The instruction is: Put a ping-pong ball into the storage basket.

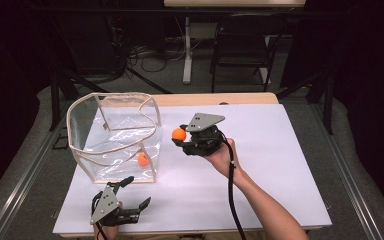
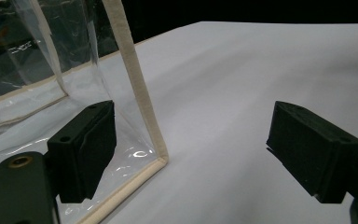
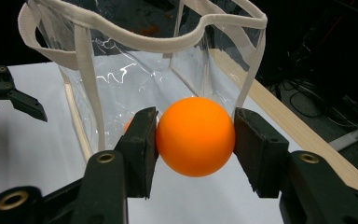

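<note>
So the container here was a clear plastic bag with cream fabric trim, standing open-topped on the white table, just ahead of the left gripper and off to the side of the right gripper. Inside it, down on the bottom near the corner closest to the right gripper, sat one orange ball. Couldn't make out anything else in there, though the plastic was pretty glary.

The right gripper was clamped on a second orange ball, both pads pressed against its sides, held up above the table just short of the bag's near wall, about level with the rim from the looks of it. The left gripper's jaws stood wide apart with nothing between them, and it sat low at the table's near edge, right beside the bag's front bottom corner.

View differences: the high view was the one that gave the whole layout, the person's right hand and forearm, and the ball lying in the bag nice and plain. The right gripper view got the grip up close, with the bag's wavy rim straight ahead past the held ball, plus a little orange smudge peeking beside the jaw, and the left gripper off at the edge. The left gripper view showed the bag's trimmed corner seam sitting between its jaws, nearer one of them, touching neither.
</note>
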Motion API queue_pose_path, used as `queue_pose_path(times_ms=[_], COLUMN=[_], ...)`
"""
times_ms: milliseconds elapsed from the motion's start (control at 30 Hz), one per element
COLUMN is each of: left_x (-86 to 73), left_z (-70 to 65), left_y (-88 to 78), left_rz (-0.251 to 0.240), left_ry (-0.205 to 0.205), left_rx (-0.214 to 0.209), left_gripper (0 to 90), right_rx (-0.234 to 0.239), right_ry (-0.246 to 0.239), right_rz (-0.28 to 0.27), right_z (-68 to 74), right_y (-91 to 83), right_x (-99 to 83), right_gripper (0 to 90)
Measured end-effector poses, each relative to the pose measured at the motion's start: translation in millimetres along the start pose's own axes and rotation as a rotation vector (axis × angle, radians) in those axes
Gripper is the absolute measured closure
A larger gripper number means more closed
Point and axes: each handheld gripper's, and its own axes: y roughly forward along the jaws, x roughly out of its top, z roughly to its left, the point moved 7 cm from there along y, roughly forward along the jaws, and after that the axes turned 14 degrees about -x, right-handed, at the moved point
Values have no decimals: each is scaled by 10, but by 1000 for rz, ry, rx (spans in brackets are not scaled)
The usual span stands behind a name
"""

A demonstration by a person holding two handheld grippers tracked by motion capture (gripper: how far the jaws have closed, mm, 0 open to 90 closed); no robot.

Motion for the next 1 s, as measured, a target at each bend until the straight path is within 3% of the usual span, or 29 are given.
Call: queue_pose_path(times_ms=[1000], left_x=[-5], left_z=[11], left_y=[-1], left_rz=[2], left_ry=[-3], left_rx=[2], left_gripper=[157], right_rx=[1], right_ry=[2], right_rz=[-43], right_z=[31], right_y=[77], right_x=[201], right_gripper=[508])
